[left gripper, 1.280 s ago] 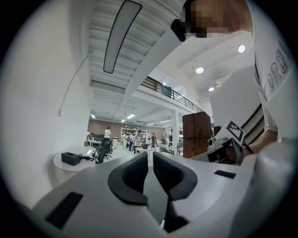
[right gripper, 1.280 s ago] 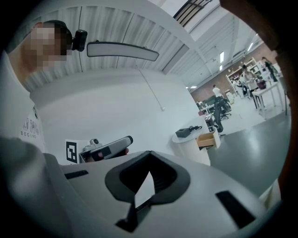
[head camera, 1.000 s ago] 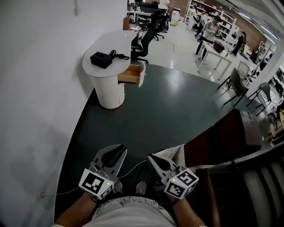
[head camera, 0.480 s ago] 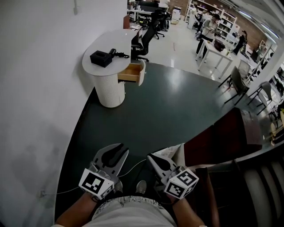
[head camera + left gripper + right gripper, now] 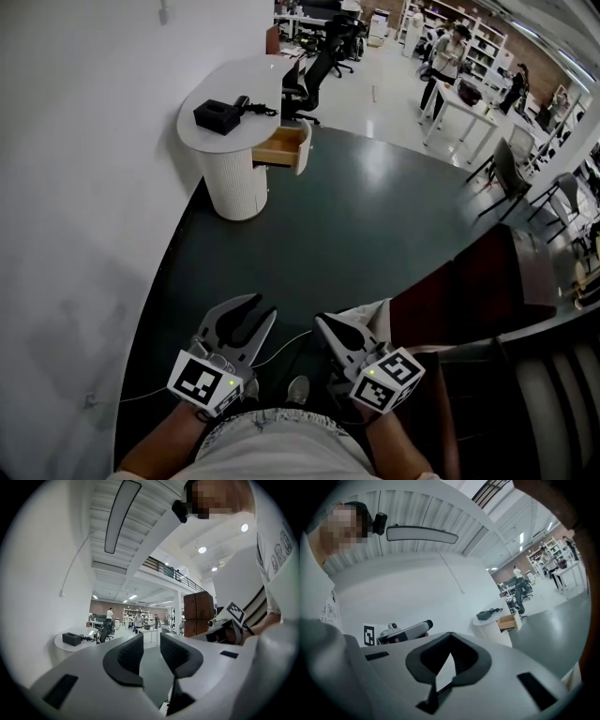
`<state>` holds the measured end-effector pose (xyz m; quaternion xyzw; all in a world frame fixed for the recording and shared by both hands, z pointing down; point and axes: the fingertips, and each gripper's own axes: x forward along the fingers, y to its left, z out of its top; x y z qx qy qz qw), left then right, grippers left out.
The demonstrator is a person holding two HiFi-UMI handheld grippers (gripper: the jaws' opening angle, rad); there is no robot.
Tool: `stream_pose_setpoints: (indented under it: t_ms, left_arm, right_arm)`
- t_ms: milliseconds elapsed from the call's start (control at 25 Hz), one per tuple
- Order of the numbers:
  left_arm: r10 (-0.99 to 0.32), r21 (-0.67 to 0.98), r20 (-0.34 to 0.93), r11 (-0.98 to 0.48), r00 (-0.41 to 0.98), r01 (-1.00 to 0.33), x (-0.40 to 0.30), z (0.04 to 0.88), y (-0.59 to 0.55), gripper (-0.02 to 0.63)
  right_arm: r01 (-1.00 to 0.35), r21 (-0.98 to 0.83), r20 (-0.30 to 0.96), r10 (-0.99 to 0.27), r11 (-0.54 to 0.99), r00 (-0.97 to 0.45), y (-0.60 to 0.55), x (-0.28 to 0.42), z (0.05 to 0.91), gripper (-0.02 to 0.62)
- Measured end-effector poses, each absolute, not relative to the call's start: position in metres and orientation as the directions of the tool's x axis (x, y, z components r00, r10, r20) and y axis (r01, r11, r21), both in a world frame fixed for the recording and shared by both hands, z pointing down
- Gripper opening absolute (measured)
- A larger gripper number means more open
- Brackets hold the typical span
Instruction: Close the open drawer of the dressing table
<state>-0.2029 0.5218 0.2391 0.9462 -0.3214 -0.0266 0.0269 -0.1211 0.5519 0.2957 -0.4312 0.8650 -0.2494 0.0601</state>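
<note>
Work not begun: wooden drawer (image 5: 282,147) open, sticking out of the round white dressing table (image 5: 253,80) by the wall (image 5: 94,187), far off across the dark floor (image 5: 356,225). Left gripper (image 5: 264,307) opening, nothing between its jaws. Right gripper (image 5: 320,322) squeezed closed on nothing. To do yet: walk over, push shut. No words to read on the table.

White wall (image 5: 94,187) — dark floor (image 5: 356,225)
</note>
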Motion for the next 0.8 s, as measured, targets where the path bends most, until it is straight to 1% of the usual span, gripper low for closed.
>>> stream_pose_setpoints:
  t_ms: [360, 800]
  left_arm:
    - [-0.631, 0.063, -0.031, -0.775, 0.775, -0.628, -0.208, 0.238, 0.527, 0.149]
    - [-0.63, 0.058, 0.0, -0.775, 0.776, -0.629, -0.231, 0.245, 0.525, 0.156]
  right_arm:
    - [-0.711, -0.49, 0.1, -0.778, 0.504, -0.62, 0.555, -0.118, 0.293, 0.009]
    - [-0.714, -0.494, 0.122, -0.773, 0.497, -0.622, 0.55, -0.13, 0.302, 0.009]
